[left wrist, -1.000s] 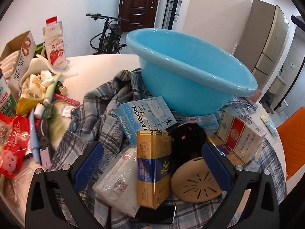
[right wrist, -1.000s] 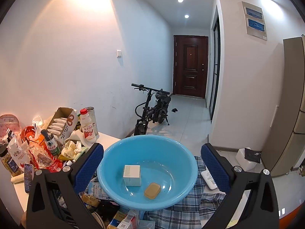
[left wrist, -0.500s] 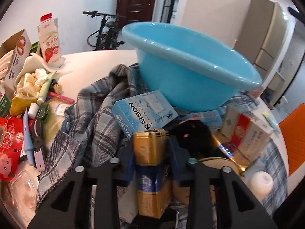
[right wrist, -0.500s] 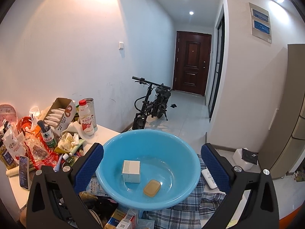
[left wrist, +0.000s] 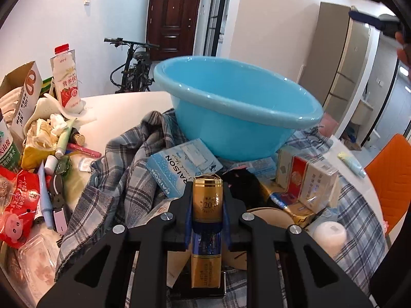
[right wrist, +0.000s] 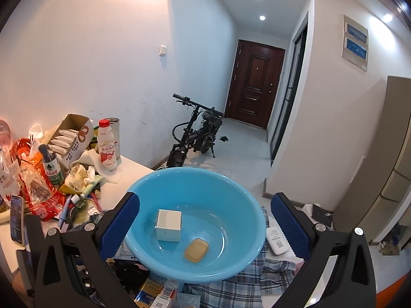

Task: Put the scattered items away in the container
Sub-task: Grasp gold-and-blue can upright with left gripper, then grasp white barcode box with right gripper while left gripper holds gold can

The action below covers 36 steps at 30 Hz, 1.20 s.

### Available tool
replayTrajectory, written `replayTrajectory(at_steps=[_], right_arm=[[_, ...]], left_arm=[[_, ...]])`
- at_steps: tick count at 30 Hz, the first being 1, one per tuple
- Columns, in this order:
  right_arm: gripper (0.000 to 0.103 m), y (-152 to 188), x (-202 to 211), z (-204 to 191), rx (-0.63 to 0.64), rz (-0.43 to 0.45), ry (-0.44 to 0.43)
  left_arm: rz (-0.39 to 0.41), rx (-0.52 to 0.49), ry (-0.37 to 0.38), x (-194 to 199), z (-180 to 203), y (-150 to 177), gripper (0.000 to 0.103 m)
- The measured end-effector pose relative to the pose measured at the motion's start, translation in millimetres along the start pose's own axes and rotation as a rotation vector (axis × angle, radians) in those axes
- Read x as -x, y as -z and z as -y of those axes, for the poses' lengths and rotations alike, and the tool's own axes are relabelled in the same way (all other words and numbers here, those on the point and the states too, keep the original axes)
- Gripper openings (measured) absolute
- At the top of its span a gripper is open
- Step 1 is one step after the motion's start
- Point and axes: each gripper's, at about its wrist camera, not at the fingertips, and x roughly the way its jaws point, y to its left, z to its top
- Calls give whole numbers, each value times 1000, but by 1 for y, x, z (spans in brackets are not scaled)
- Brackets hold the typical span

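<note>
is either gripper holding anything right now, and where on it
The left gripper is shut on the gold and blue carton, pads on its two sides just below the top. The right gripper is open above the blue basin, holding nothing.

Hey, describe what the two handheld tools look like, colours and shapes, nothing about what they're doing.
Both are alike: the left tool and the right tool each have two angular matte-black plastic fingers with triangular cut-outs and round silver bolt heads. The fingers carry textured dark-blue rubber pads. No cables, markings or sleeves show in either view.

Gold-blue box — before blue basin
</note>
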Motion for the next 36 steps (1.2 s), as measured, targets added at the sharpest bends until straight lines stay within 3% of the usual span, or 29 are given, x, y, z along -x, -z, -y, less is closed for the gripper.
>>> replayTrajectory(at_steps=[5, 12, 20, 22, 24, 27, 32, 36], right_arm=[[103, 17, 6, -4, -10, -38, 18], [103, 96, 4, -18, -6, -174, 21], [102, 147, -24, -38, -31, -284, -51], [96, 155, -34, -40, -49, -310, -68], [70, 164, -47, -42, -58, -349, -78], [47, 173, -61, -45, -56, -387, -70], [34, 176, -64, -45, -63, -379, -69], [31, 174, -57, -45, -60, -360, -75]], left_arm=[[26, 12, 17, 8, -1, 0, 17], [45, 31, 34, 13, -4, -2, 17], [51, 34, 21, 14, -6, -1, 17], [52, 31, 18, 13, -5, -1, 17], [52, 29, 20, 14, -5, 0, 17], [54, 25, 18, 14, -4, 0, 17], [51, 20, 18, 13, -3, 0, 17], [54, 18, 20, 14, -3, 0, 17]])
